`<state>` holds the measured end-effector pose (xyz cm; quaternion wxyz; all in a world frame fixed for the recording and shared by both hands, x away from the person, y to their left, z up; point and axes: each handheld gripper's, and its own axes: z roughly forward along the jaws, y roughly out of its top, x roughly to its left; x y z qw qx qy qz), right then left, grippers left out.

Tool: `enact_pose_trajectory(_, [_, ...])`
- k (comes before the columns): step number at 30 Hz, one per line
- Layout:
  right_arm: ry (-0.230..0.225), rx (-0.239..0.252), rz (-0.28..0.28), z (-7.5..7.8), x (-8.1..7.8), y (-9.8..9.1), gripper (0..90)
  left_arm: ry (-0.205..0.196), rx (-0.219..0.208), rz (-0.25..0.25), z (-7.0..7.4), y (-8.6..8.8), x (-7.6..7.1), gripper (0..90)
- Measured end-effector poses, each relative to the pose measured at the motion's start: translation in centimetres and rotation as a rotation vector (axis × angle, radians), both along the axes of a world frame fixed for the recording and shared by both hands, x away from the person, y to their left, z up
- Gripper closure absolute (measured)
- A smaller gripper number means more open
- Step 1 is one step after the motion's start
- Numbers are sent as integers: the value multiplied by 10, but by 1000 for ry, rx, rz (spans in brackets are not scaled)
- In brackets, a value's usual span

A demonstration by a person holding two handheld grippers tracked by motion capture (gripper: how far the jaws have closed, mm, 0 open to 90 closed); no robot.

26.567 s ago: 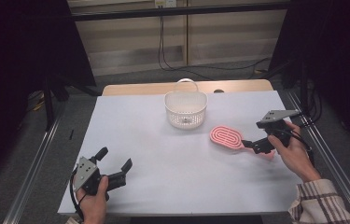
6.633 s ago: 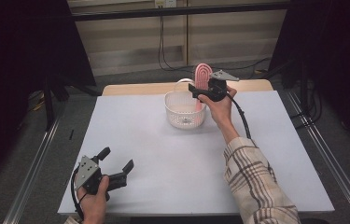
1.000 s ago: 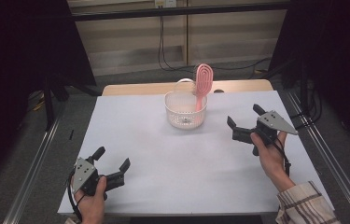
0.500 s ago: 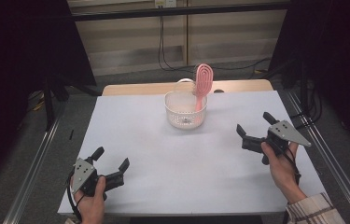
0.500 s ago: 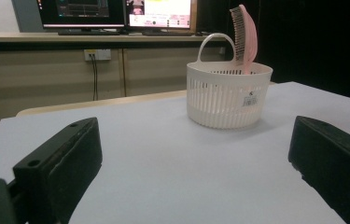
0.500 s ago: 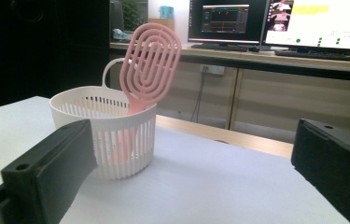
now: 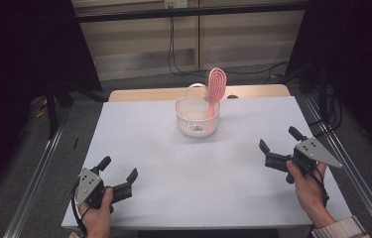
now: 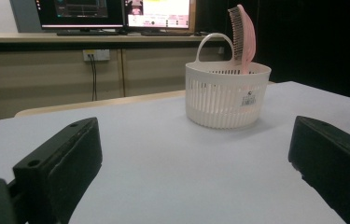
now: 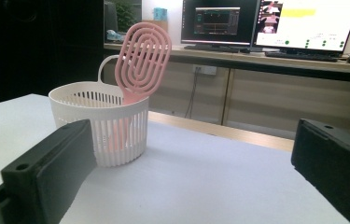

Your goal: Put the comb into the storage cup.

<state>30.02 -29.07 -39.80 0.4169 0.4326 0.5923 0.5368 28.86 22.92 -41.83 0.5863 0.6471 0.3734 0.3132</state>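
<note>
Brush point(image 7: 215, 89) standing handle-down in the basket point(image 7: 197, 119), head leaning on the rim at 2 o'clock; basket at 12 o'clock on the table point(image 7: 198, 168). Right gripper point(image 7: 278, 145) at 4 o'clock, jaws apart and empty, well apart from the basket. Left gripper point(image 7: 119, 168) at 8 o'clock, jaws apart and empty, low over the table.

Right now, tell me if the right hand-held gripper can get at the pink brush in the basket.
Probably yes. The right hand-held gripper is open, only bare table lies between it and the basket, and the pink brush stands well above the rim.
</note>
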Motion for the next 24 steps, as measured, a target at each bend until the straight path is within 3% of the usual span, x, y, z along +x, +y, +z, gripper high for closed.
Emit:
enact_pose_trajectory(17, [-3, 0, -41, -8, -28, -21, 0, -10, -33, 7, 2, 1, -3, 28])
enact_pose_trajectory(24, [-4, -7, -57, -12, -39, -29, 0, -20, -15, 5, 3, 1, -5, 29])
